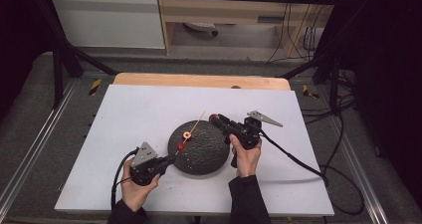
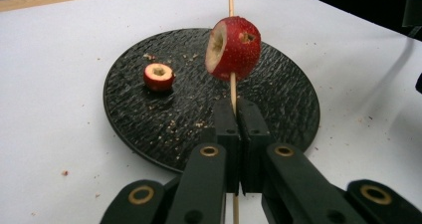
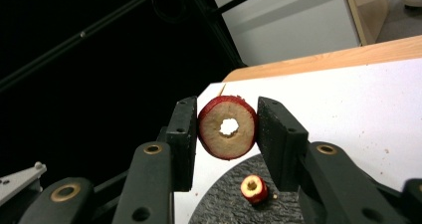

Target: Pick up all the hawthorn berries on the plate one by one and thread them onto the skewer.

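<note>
- The left gripper (image 2: pixel 238 109) has its fingers clamped tight on a thin wooden skewer (image 2: pixel 231 0) carrying one cored red fruit (image 2: pixel 234 47).
- The right gripper (image 3: pixel 226 129) has its fingers pinching another hollowed red fruit (image 3: pixel 227 128).
- Line that fruit's hole up with the skewer tip above the round black textured plate (image 2: pixel 278 109), then push straight.

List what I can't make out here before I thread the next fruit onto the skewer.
- Skewer tip: cut off by the top edge in the left gripper view.
- Skewer's lower end: hidden behind the left claw.
- Cored fruit in the right claw: its far side faces away in the right gripper view.
- Loose fruit on the black plate: too small in the high view to show detail.
</note>
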Available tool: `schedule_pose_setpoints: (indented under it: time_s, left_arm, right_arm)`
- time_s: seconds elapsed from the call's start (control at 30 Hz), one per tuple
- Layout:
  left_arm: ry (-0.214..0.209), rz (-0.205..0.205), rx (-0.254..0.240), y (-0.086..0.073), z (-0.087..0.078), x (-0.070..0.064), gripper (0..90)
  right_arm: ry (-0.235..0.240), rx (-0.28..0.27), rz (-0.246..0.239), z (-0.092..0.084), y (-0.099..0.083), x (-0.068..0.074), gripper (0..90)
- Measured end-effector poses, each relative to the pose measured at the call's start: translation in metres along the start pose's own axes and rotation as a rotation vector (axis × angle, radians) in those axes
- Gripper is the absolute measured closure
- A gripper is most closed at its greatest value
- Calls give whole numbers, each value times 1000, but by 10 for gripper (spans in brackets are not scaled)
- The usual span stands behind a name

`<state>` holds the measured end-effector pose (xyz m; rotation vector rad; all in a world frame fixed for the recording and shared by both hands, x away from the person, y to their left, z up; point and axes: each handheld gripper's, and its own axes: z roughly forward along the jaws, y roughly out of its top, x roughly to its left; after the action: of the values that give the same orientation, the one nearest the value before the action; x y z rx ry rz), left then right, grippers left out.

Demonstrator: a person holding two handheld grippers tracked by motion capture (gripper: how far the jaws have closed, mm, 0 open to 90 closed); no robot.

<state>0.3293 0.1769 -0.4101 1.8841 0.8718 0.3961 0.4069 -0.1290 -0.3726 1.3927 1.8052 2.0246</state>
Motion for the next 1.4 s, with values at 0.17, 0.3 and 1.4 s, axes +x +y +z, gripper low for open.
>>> schedule_pose_setpoints:
  time_s: [0.17, 0.3, 1.4]
  left_arm:
    - [1, -5, -6, 2, 2, -2, 884]
    - [3, -4, -9, 3, 2, -3, 884]
    - [-37, 16, -60, 14, 10, -24, 884]
  right_arm:
    - [-5, -52, 3, 0, 2, -1, 618]
    - [0, -99, 23, 0, 5, -2, 618]
    - [12, -263, 87, 5, 19, -8, 618]
